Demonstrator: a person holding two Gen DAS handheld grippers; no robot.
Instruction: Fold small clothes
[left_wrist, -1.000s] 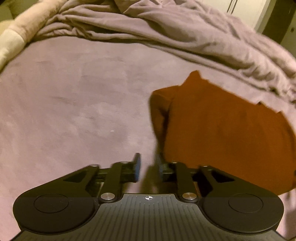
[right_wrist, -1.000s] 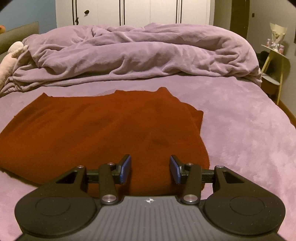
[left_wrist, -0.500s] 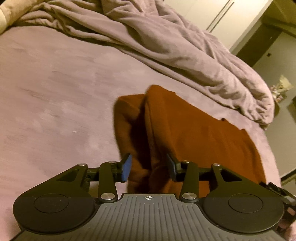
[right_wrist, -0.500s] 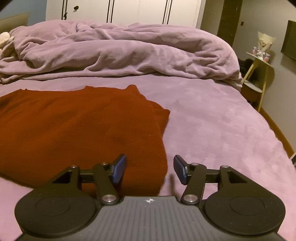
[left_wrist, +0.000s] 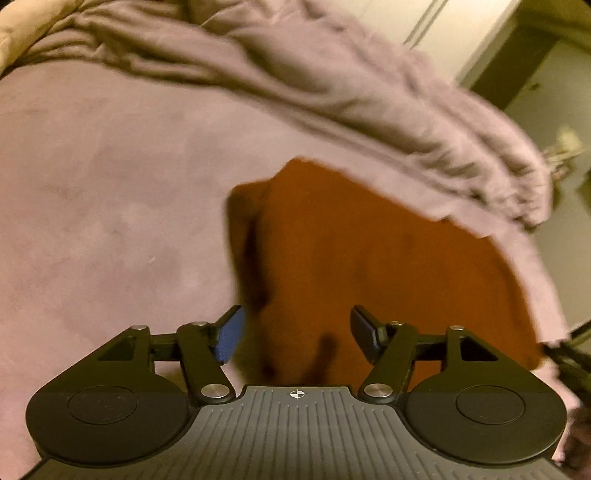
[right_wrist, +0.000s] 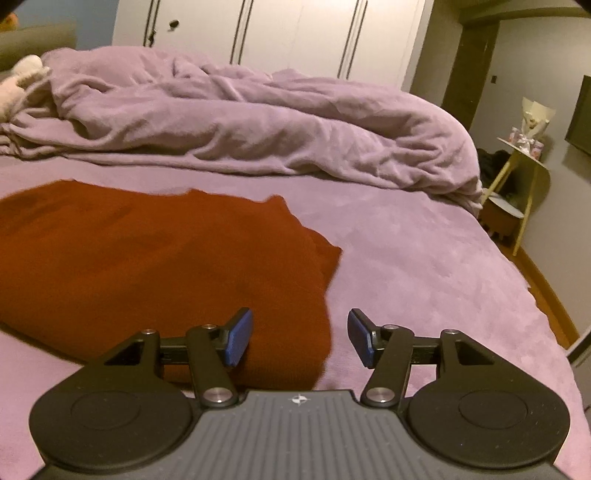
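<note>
A rust-red garment (left_wrist: 369, 258) lies flat on the purple bed, with a folded strip along its left edge. My left gripper (left_wrist: 297, 332) is open and empty just above the garment's near left part. In the right wrist view the same garment (right_wrist: 147, 266) spreads to the left, its right edge folded in layers. My right gripper (right_wrist: 299, 338) is open and empty over the garment's near right corner.
A crumpled purple duvet (right_wrist: 258, 129) is heaped across the far side of the bed (right_wrist: 424, 266). White wardrobe doors (right_wrist: 295, 33) stand behind it. A small side table (right_wrist: 517, 184) stands off the bed's right side. A pale pillow (right_wrist: 22, 81) lies at far left.
My left gripper has opened wide and shifted right over the garment's left edge. My right gripper has opened a little more and moved right toward the garment's right corner.
</note>
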